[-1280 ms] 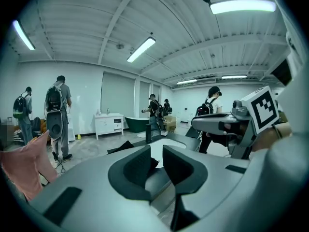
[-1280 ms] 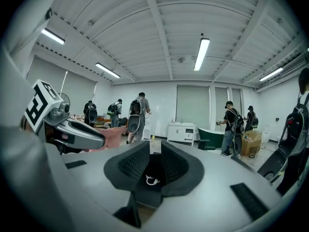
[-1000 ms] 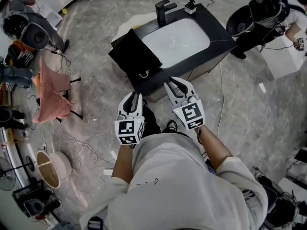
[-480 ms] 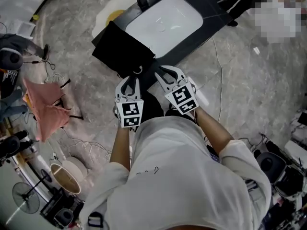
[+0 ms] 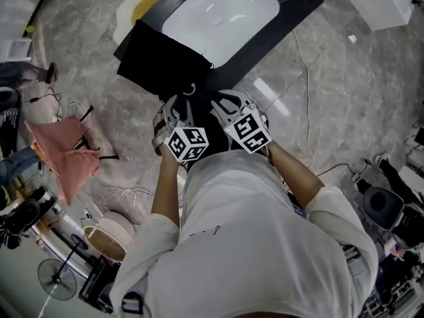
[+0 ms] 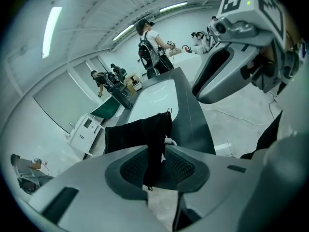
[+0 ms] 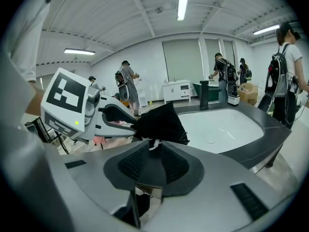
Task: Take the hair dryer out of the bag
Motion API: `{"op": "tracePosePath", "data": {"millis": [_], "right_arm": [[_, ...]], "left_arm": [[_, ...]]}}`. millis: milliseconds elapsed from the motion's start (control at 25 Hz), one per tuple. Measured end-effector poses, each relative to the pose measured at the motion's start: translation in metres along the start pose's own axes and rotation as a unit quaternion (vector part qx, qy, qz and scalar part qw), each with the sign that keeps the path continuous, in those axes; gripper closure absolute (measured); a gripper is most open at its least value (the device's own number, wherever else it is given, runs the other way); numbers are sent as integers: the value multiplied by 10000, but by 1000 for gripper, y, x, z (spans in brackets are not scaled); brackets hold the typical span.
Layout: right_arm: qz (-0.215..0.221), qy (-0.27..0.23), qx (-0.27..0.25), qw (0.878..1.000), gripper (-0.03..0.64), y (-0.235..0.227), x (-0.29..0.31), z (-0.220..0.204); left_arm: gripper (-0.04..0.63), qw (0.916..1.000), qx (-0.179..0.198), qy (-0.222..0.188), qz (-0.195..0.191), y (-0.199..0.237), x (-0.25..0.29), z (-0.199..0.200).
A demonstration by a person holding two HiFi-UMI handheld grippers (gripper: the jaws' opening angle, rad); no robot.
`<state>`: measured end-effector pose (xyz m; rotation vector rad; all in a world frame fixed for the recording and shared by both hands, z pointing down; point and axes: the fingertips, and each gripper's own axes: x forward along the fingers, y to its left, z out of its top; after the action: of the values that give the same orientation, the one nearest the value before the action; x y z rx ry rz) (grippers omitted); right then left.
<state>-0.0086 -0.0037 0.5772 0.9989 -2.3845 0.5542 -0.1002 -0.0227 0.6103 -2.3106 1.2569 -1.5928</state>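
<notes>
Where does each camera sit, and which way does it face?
Head view: on the person's head, looking steeply down at the black bag beside the sink; shows torso, arms, left gripper, right gripper.
Left gripper view: on the left gripper, along its jaws, which have just been opening, bag fabric between them; shows the right gripper.
Right gripper view: on the right gripper, facing bag and sink; shows the left gripper.
All three share bag and sink.
</notes>
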Motion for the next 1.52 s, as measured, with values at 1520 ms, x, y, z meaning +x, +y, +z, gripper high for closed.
{"op": "tracePosePath", "data": {"millis": [1520], "right_arm": [[-516, 804, 585, 9937, 449, 3, 174, 47]], "left_arm": [[555, 9507, -1737, -853, -2421, 139, 91, -7]]}}
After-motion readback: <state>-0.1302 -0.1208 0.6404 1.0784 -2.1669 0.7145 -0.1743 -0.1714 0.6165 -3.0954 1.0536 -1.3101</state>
